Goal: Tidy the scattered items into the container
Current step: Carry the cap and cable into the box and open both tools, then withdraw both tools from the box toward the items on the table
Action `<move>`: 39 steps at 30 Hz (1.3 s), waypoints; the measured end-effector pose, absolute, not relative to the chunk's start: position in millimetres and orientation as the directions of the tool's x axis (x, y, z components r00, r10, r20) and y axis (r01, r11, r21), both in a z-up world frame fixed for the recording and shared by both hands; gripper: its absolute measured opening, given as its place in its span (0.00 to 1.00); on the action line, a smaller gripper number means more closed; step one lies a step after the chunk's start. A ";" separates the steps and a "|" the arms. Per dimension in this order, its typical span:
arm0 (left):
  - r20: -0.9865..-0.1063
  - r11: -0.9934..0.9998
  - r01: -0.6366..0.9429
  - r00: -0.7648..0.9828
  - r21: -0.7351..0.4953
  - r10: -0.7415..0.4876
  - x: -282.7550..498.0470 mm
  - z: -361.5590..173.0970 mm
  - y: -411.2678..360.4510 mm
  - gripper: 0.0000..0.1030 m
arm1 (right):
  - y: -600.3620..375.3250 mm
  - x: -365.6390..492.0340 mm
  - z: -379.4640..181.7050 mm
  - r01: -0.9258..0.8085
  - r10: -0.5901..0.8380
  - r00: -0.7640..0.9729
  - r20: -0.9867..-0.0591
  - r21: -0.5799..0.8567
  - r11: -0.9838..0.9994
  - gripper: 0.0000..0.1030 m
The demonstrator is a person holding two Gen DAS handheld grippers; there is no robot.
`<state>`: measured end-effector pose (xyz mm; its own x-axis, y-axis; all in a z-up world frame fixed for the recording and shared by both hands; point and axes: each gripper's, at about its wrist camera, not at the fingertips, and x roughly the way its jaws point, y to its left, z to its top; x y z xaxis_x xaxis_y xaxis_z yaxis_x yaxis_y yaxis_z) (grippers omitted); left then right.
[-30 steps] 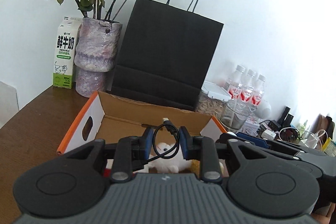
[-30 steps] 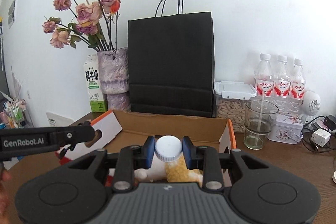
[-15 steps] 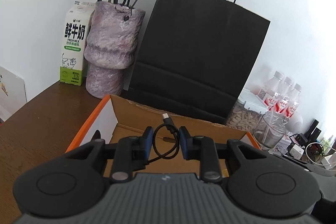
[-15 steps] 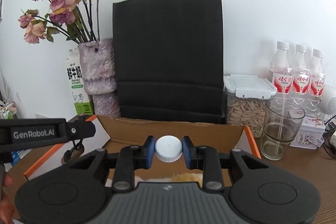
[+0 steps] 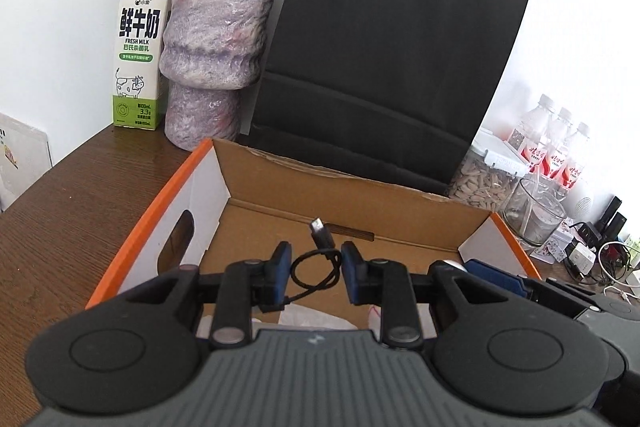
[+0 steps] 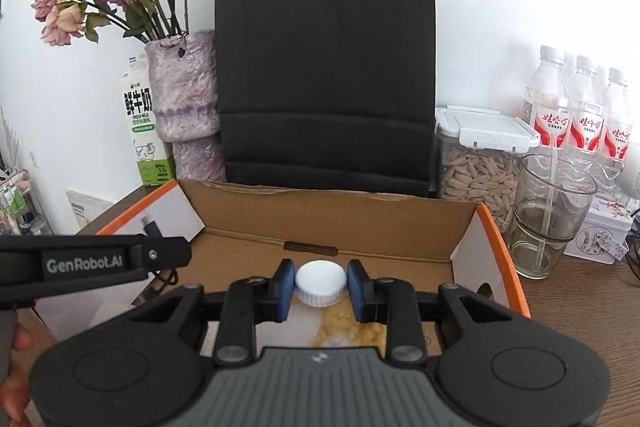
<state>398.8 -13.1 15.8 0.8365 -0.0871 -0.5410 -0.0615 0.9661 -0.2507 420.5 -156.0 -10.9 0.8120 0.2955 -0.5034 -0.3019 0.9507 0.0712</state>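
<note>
while gripped, cable [image 5: 316, 267] plug points up—forward

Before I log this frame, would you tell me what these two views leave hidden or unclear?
- Near floor of the cardboard box: both views, hidden by the gripper bodies.
- Yellow and white items in the box: right wrist view, only slivers show, so identity is unclear.
- Bottle under the white cap: hidden by the right gripper.
- Black cable in the left gripper: its lower end is hidden.
</note>
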 end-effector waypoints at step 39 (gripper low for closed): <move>-0.349 0.971 0.015 0.932 -0.239 -0.101 279.8 71.9 -9.1 1.00 | -174.8 327.1 29.6 -0.336 0.304 0.841 -0.448 0.009 0.942 1.00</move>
